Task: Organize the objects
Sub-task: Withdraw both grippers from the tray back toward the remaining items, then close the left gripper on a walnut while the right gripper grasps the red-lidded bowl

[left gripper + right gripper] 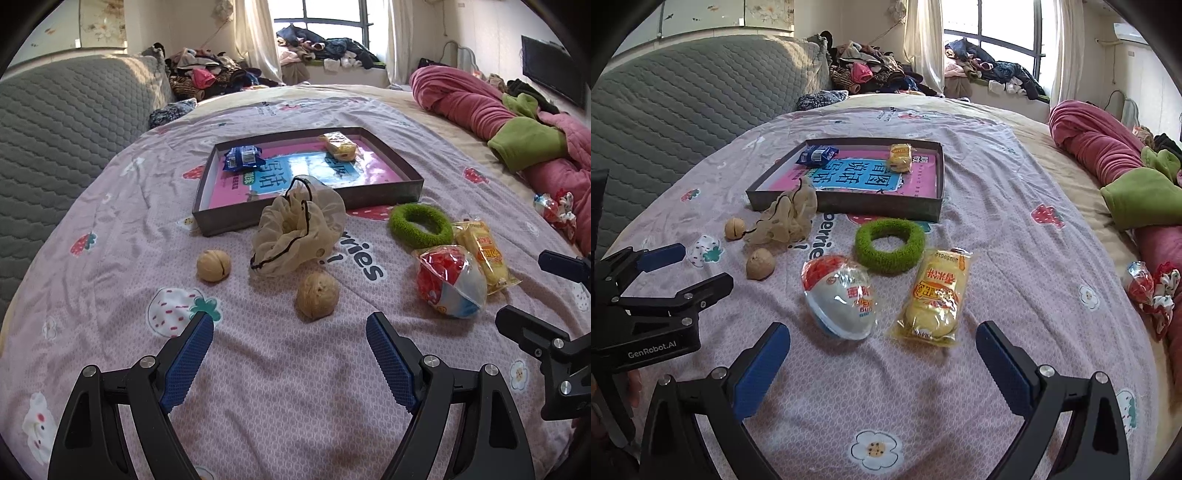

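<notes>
Bed sheet: thin pink cotton, strawberry print. Left gripper spread wide, ribbed blue pads, nothing between; right gripper likewise spread and empty. Two wrinkled round walnuts lie loose beside a crumpled beige mesh pouch. Fuzzy green ring, glossy yellow snack packet, domed plastic-wrapped cup near. Shallow dark rectangular box beyond.

Black hand-held gripper arms, silver screws, ribbed blue pads.

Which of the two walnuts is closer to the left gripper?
The walnut just ahead of its fingers; the other walnut lies farther off, left of the mesh pouch.
</notes>
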Motion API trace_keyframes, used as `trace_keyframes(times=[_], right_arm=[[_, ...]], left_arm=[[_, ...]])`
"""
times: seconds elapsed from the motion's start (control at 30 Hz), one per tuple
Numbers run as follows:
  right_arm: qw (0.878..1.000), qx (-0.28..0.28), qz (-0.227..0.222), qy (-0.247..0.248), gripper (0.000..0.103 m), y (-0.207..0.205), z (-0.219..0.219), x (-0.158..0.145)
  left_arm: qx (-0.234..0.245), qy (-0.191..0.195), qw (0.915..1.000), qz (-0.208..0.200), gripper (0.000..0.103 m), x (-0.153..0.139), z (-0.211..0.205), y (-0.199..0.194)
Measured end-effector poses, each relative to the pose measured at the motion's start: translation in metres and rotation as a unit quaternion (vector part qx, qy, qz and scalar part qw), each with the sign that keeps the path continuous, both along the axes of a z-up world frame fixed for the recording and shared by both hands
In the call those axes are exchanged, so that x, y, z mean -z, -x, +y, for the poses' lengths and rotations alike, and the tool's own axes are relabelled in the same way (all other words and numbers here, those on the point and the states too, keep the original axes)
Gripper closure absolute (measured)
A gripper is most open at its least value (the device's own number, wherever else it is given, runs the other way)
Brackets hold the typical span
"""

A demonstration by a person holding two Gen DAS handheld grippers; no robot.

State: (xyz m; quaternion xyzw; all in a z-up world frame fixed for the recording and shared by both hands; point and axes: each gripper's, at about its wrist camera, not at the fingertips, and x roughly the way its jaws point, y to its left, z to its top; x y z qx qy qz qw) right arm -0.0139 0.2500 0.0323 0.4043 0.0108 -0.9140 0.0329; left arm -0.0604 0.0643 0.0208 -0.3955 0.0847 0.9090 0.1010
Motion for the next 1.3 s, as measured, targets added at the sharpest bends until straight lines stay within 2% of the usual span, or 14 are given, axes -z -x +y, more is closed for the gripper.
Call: trace_keyframes(times=[0.67,1.03,1.3], right_arm=[[0.998,-0.037,-0.023,-0.038,0.001,0.043,-0.030,0.021],[0.997,-0.040,-0.013,-0.067,0.003,0.051,-0.037,0.027],[0.994,-0.057,-0.018,-0.092,0.014,0.055,-0.047,0.036]], left_arm=[[-0.004,0.002,0.9995,-0.031,0.017,0.023,0.007,0.037],[-0.002,0.011,0.9993,-0.036,0.017,0.036,0.011,0.051],[0.001,-0.003,0.9988,-0.049,0.021,0.042,0.011,0.059]])
